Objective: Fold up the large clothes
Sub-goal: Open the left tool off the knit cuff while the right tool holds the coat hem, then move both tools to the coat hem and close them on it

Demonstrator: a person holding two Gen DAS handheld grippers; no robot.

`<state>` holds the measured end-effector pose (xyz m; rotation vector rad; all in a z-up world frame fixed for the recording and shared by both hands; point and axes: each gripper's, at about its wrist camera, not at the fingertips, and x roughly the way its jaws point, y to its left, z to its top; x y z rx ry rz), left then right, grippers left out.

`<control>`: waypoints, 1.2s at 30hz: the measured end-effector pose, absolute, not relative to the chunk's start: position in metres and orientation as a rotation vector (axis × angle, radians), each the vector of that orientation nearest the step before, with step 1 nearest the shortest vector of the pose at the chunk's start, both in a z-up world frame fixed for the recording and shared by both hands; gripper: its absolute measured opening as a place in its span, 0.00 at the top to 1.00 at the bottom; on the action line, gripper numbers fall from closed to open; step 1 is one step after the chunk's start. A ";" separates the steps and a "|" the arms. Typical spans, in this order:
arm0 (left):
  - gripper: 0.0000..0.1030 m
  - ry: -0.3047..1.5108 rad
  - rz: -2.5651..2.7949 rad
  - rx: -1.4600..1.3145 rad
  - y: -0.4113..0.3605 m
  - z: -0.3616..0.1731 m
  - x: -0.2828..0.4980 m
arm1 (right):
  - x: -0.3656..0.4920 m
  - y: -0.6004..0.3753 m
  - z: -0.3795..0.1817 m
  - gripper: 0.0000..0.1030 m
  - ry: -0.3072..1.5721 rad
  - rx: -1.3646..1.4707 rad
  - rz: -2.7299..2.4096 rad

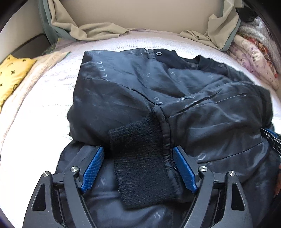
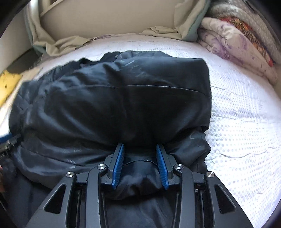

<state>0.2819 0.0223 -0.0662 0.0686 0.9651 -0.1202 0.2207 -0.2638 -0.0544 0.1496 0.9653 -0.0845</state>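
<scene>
The left tongs (image 1: 137, 164) stand wide apart, their blue pads either side of the black ribbed cuff (image 1: 140, 164) of a dark jacket (image 1: 175, 98); the pads do not seem to press the knit, so nothing is held. The right tongs (image 2: 140, 165) are part-way closed with a bunch of the jacket's shiny cloth lying between the pads; whether they actually pinch it I cannot tell, since gaps show on both sides

The jacket lies partly folded in the middle of the bed (image 1: 43, 105), collar and snap button (image 1: 159, 53) toward 12 o'clock, the sleeve laid across the body toward 6 o'clock

Risks as I judge them: the lining looks slick, so a loose pinch on the right could let the bunch slide out and the fold spring open. The padded bulk may also push the sleeve back off the body once released. If the left tongs close on the cuff alone, pulling could drag only the sleeve and skew the stack

The mattress cover is white and textured, probably giving some grip. At 9 o'clock in the left view lies a yellow patterned cloth (image 1: 12, 73); at 12 o'clock a crumpled beige sheet (image 1: 87, 29) against a pale headboard (image 1: 140, 15); at 2 o'clock folded floral quilts (image 2: 237, 38)
</scene>
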 end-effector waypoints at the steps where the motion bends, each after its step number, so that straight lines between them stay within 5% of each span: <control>1: 0.19 0.968 -0.131 0.052 0.025 -0.060 0.280 | 0.220 -0.268 -0.045 0.62 0.968 0.197 -0.074; 4: 0.19 0.941 -0.174 -0.015 0.042 -0.033 0.270 | 0.203 -0.282 -0.009 0.50 0.902 0.366 0.000; 14: 0.19 1.007 -0.129 -0.077 0.124 -0.011 0.232 | 0.143 -0.331 0.010 0.40 0.948 0.654 0.098; 36: 0.19 1.377 -0.240 -0.147 0.187 -0.084 0.139 | -0.031 -0.328 -0.079 0.39 1.200 0.955 0.251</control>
